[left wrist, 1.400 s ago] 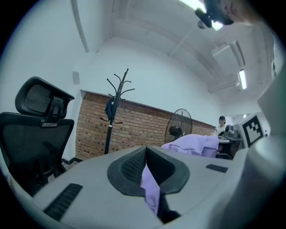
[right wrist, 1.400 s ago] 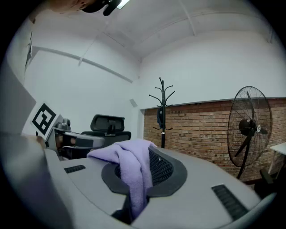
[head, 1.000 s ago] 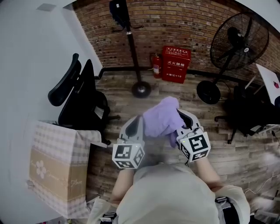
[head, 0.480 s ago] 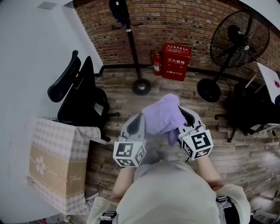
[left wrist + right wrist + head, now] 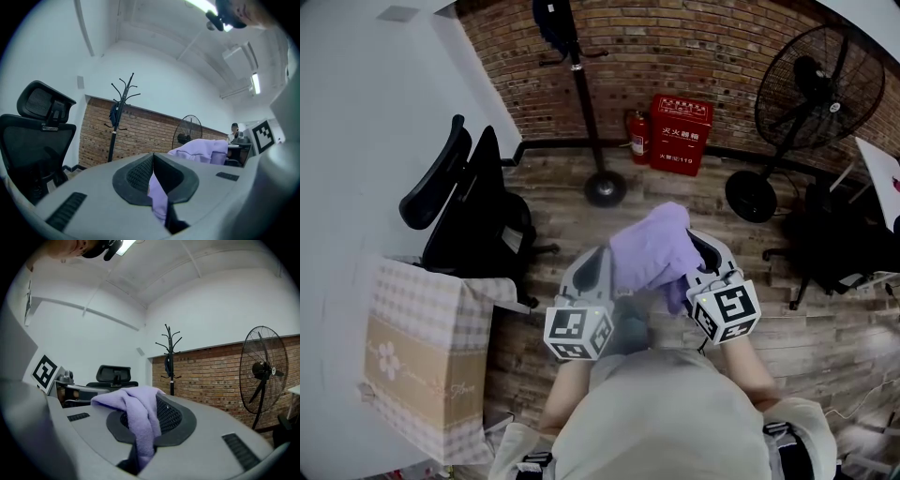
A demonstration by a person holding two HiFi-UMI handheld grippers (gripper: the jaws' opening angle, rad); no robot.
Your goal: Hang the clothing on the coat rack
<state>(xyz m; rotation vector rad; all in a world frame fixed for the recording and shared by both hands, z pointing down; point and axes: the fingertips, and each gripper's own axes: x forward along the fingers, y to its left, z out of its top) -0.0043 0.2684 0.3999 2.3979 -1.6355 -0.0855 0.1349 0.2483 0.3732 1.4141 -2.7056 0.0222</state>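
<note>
Two grips hold the lilac garment point(image 5: 652, 248). The left hand-held gripper point(image 5: 598, 258) pinches a thin fold between closed jaws, and the right hand-held gripper point(image 5: 705, 248) is clamped on a thicker fold that drapes over one jaw. The garment hangs bunched above the wood floor point(image 5: 675, 187). Its long axis runs side to side between the two, and its heap bulges away from the person toward the coat rack point(image 5: 581, 94), which stands well apart by the brick wall point(image 5: 675, 47). Both grips and the drape match a second ago.
</note>
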